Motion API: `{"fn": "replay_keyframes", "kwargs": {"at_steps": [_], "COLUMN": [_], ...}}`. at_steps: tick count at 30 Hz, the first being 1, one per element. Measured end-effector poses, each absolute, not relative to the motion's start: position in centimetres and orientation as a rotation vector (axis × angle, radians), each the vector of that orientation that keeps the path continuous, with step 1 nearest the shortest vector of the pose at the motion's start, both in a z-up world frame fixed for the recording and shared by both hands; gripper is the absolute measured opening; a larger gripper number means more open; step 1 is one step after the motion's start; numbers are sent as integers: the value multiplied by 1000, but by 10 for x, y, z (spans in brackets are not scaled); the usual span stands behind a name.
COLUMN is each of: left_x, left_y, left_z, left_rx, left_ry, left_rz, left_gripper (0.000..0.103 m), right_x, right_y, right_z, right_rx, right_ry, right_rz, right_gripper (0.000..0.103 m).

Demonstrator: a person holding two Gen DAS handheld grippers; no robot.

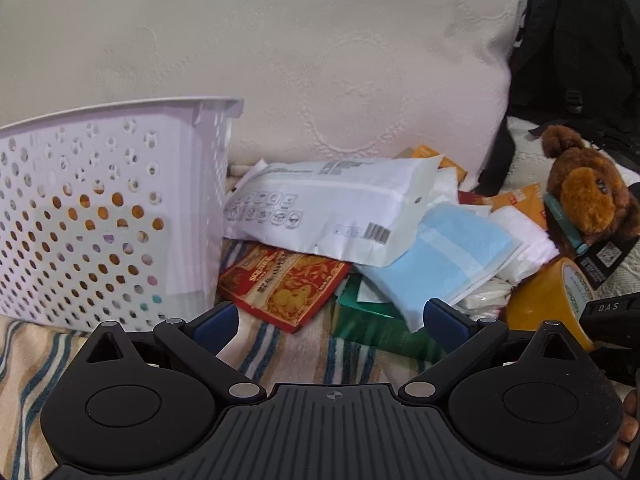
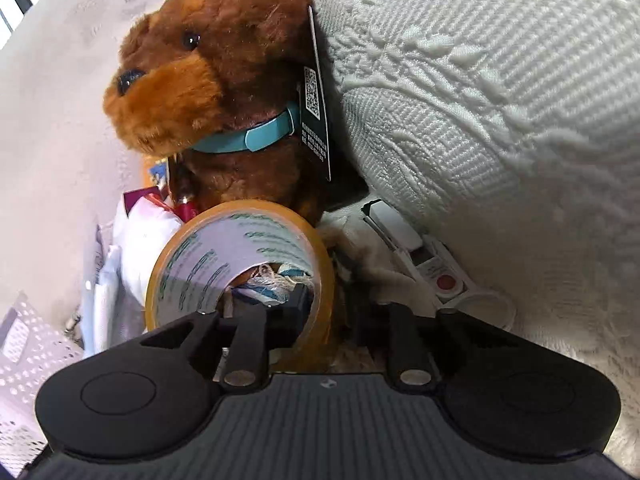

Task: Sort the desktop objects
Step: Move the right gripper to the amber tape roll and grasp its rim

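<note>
In the left wrist view, the white perforated basket stands at nine o'clock, its left side cut off by the frame; orange and pale shapes show through its holes but cannot be identified. The left gripper hangs with its blue-padded fingers spread wide, nothing between them, above the striped cloth. At the centre lies a heap: a white packet rests atop a red and gold packet, whose upper part it hides, and a folded blue and white sheet covers most of a green item. At three o'clock a brown plush dog leans over the pile, and at four o'clock the tape roll is partly blocked by a black gripper part.

In the right wrist view, the right gripper has one finger inside the tape roll's core and the other outside its wall; the fingertips are hidden, so whether they pinch it cannot be told. The plush dog sits just behind the roll at twelve o'clock. A white device with a red button lies at three o'clock, half tucked under a knitted white blanket.
</note>
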State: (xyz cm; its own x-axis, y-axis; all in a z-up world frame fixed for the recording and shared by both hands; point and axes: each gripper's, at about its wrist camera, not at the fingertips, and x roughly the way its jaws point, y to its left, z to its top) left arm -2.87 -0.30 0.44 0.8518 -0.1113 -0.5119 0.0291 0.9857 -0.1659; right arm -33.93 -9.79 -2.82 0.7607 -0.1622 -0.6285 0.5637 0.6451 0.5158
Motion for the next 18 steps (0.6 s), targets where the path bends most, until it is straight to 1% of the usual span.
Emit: {"fn": "replay_keyframes", "kwargs": {"at_steps": [1, 4, 8, 12, 15, 17, 18], "left_x": [-31, -41, -48, -48, -48, -44, -42], "left_y": [-5, -13, -26, -47, -61, -63, -62], "left_z": [6, 13, 19, 15, 8, 3, 1], "left_rx": [-152, -145, -156, -63, 52, 70, 56], "left_ry": [537, 481, 441, 438, 431, 448, 453], "left_rz": [-87, -150, -207, -148, -106, -116, -110], "left_gripper": [103, 103, 103, 103, 103, 103, 103], "right_x": [-344, -359, -367, -366, -369, -372, -353], "right_y": [-97, -85, -50, -20, -34, -34, -29], "right_z": [-28, -16, -10, -16, -17, -16, -12], "right_rx": [785, 786, 647, 498, 543, 531, 520], "right_ry": [567, 522, 531, 548, 550, 550, 551], "right_rz": [-441, -389, -298, -328, -314, -314, -324], "right_gripper": [18, 16, 16, 12, 12, 12, 12]}}
